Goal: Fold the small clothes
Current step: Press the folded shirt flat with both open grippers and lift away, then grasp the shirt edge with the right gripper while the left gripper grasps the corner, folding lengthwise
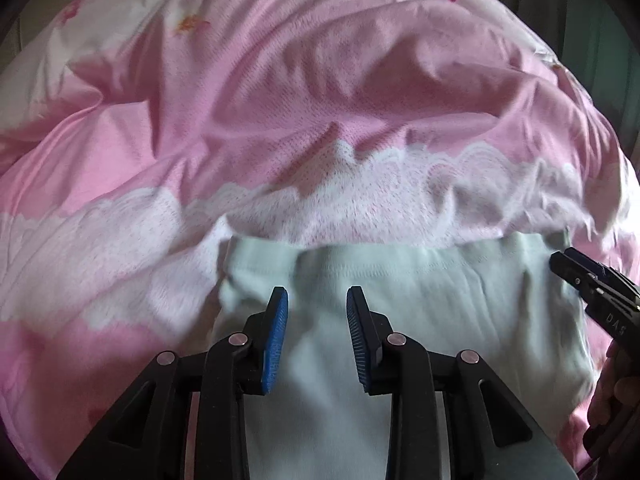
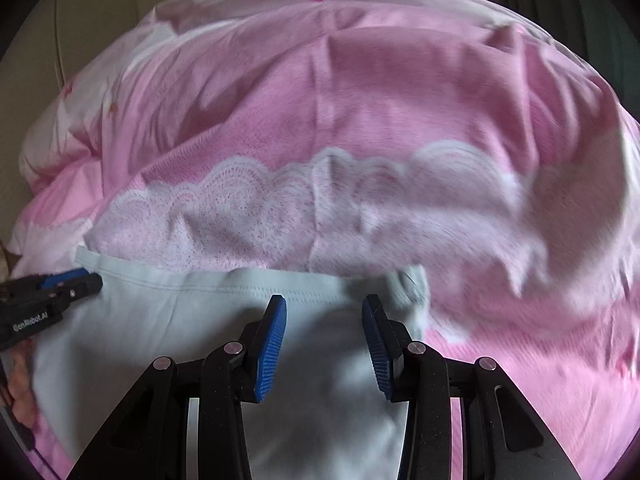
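Home bedroom: rumpled pink lace-print duvet [image 1: 280, 80] on bed.

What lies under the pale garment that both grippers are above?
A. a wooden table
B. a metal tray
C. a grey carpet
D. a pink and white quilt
D: the pale mint garment lies on a rumpled pink and white quilt, with the open left gripper and the open right gripper above it.
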### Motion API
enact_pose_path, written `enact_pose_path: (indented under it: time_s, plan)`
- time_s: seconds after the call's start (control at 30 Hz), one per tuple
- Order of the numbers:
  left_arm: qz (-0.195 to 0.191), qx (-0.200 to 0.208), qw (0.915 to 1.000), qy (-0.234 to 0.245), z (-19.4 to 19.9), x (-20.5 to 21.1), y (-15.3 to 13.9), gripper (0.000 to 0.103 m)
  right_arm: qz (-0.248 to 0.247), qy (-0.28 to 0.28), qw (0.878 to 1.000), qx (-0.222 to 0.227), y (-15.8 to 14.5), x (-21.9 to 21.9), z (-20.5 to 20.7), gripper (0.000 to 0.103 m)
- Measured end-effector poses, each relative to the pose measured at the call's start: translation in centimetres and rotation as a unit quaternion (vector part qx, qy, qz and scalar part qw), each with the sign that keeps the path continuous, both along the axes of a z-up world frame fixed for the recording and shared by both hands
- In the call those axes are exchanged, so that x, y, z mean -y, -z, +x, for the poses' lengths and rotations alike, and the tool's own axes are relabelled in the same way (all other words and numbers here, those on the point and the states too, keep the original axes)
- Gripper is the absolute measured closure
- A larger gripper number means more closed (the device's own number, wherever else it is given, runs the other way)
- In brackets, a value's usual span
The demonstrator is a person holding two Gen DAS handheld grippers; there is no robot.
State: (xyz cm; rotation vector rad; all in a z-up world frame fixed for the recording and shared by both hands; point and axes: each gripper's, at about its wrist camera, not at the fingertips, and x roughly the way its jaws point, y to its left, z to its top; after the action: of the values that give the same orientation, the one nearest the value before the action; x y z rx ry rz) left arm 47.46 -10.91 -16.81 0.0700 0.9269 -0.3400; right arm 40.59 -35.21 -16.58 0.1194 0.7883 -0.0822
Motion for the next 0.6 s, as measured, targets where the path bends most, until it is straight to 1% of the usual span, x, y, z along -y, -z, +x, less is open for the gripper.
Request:
enact_pose_path:
  time_s: [0.1, 0.17, 0.27, 0.33, 0.37, 0.4, 0.5, 0.6]
  plan:
    - [0.024, 0.026, 0.9994, -0.001, -3.1, -0.9, -0.9, 0.070, 0.025, 0.017, 0.999, 0.009, -0.7, 1.0, -2.8, 0.062]
    - [0.033, 0.033, 0.9989, -0.007, -5.1, -1.9, -1.0, 0.064, 0.039, 0.026, 0.999, 0.012, -1.2, 1.3, -4.2, 0.062]
    - [0.039, 0.045, 0.9975, -0.037, -8.2, -4.5, -1.1, 0.064, 0.051, 0.039, 0.998, 0.017, -1.7, 1.7, -7.1, 0.062]
    - [0.050, 0.052, 0.9963, -0.046, -10.0, -5.1, -0.8, 0.064, 0.054, 0.049, 0.997, 0.023, -1.8, 1.7, -9.5, 0.056]
    - [0.050, 0.051, 0.9963, -0.048, -10.6, -5.5, -0.6, 0.064, 0.057, 0.054, 0.997, 0.025, -1.7, 1.6, -10.4, 0.048]
    - [0.044, 0.045, 0.9968, -0.049, -11.4, -5.9, -0.3, 0.064, 0.062, 0.061, 0.996, 0.025, -1.5, 1.5, -11.9, 0.045]
    - [0.036, 0.033, 0.9972, -0.056, -13.0, -6.4, 0.5, 0.064, 0.066, 0.065, 0.996, 0.010, -0.5, 1.1, -14.3, 0.044]
    - [0.039, 0.024, 0.9974, -0.055, -13.6, -6.0, 1.5, 0.064, 0.055, 0.063, 0.997, -0.001, 0.4, 0.5, -15.3, 0.044]
